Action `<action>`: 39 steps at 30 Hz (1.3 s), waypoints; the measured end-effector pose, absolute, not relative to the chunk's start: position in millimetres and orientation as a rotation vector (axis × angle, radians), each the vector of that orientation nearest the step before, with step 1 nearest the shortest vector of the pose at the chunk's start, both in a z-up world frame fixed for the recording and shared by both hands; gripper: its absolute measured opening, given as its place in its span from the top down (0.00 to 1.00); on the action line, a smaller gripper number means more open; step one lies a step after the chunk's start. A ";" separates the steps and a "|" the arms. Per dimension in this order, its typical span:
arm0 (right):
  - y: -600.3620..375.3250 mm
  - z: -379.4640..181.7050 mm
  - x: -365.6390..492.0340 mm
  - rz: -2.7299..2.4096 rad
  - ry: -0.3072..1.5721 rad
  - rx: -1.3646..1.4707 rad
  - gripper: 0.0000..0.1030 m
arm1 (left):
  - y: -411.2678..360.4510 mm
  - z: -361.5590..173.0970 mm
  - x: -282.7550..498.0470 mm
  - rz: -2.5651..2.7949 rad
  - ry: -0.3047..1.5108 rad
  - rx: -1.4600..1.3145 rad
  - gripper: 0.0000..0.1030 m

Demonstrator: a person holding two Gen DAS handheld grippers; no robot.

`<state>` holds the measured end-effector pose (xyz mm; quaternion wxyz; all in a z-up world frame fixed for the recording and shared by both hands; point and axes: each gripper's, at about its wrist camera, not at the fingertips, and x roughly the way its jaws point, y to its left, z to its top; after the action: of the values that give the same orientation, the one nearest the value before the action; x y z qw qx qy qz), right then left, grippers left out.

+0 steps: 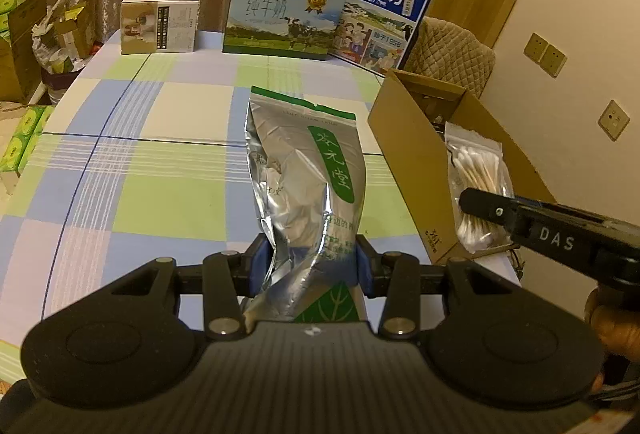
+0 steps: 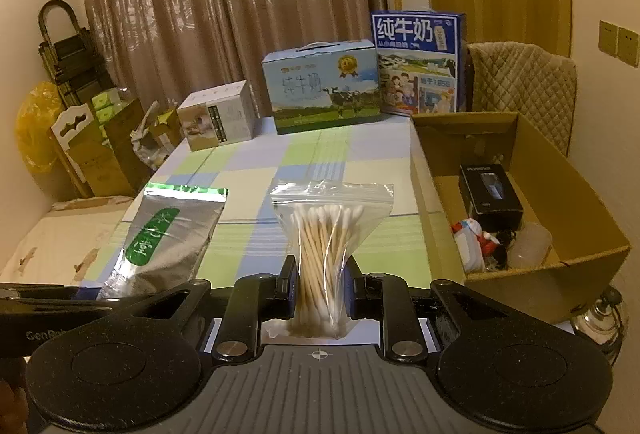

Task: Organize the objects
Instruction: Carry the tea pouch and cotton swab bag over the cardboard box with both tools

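Left gripper (image 1: 310, 260) clamped on silver tea pouch (image 1: 308, 170), raised above checked tabletop (image 1: 132, 162); right gripper (image 2: 320, 284) clenched on cotton-swab bag (image 2: 326, 230), beside open cardboard box (image 2: 560, 190).

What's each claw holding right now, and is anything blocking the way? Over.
Left gripper shut on silver tea pouch. Right gripper shut on cotton swab bag. Open cardboard box at right, path looks unobstructed.

Dim, warm yellow room light on my feeds.
I see glare on the crinkled silver foil pouch (image 1: 304, 190); fisheye bends edges, corners dark.
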<state>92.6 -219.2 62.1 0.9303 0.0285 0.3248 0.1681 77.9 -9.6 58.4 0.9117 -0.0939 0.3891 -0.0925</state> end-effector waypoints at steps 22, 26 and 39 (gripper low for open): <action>-256.7 62.7 86.7 0.283 0.656 0.098 0.82 | -40.6 64.6 82.3 -0.229 0.800 -0.192 0.63; -271.8 63.5 87.6 0.257 0.653 0.105 0.82 | -53.4 65.1 84.5 -0.251 0.804 -0.187 0.63; -342.5 74.0 98.9 0.131 0.620 0.129 0.82 | -122.3 73.6 113.1 -0.369 0.813 -0.162 0.63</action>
<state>98.9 -342.5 74.0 0.9482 0.0635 0.3045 0.0642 113.1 -122.3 73.6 0.8988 -0.0782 0.3927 -0.1784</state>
